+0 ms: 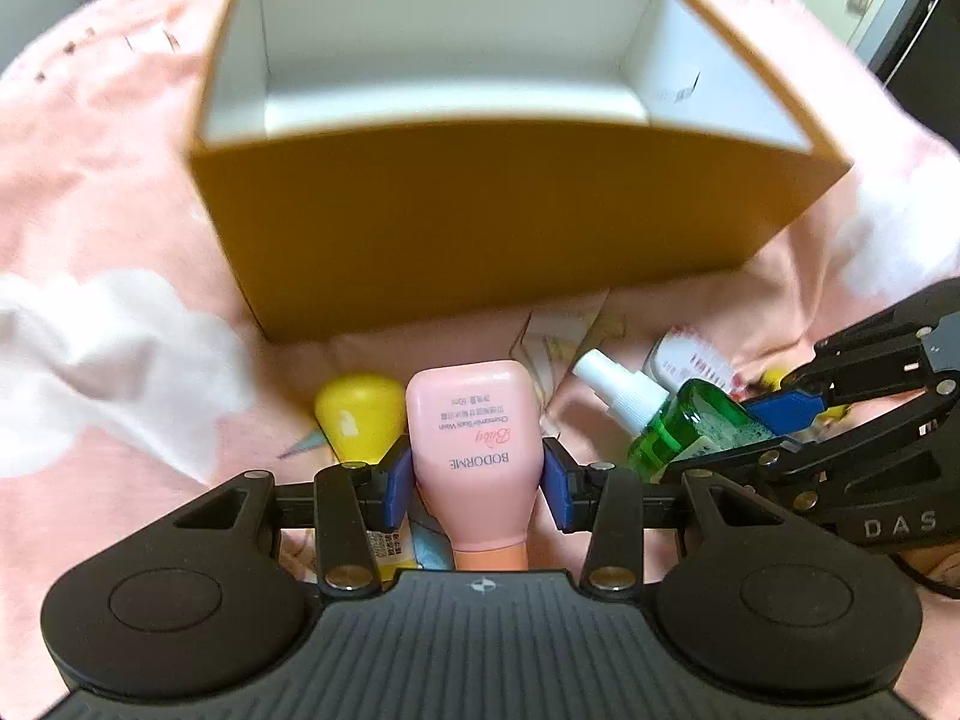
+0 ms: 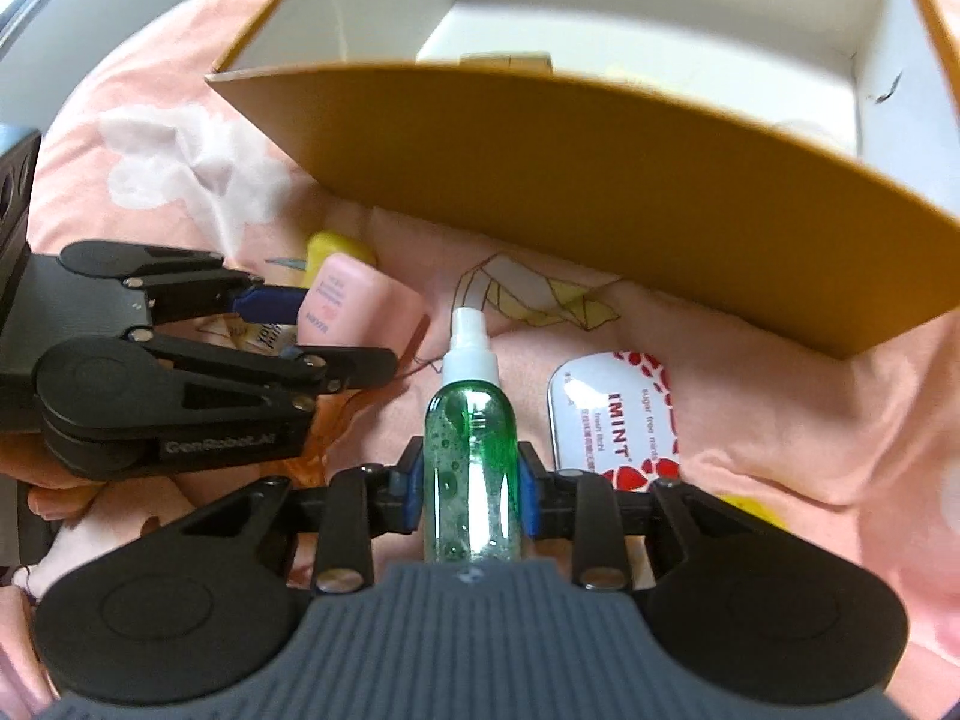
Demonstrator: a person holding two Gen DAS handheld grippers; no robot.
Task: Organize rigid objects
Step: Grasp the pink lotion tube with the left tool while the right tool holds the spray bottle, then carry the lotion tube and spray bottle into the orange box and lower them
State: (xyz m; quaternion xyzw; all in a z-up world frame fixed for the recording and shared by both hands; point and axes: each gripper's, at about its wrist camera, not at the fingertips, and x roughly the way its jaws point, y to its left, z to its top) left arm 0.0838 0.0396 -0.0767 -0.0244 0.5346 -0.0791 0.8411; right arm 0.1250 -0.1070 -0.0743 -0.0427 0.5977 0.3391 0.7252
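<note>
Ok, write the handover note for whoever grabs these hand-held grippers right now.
Left hand-held gripper: shut on the pink bottle, just in front of the box.
Right hand-held gripper: shut on the green spray bottle.
Orange box: stands ahead on the pink bedding; a few items show inside from the right wrist view.
Still loose: mint tin, yellow item beside the pink bottle.
Left to do: drop both held bottles into the box, then collect the rest.

Left gripper [image 1: 477, 483] pitched steeply down, blue pads clamped — right gripper [image 2: 468, 489] alongside, likewise clamped
</note>
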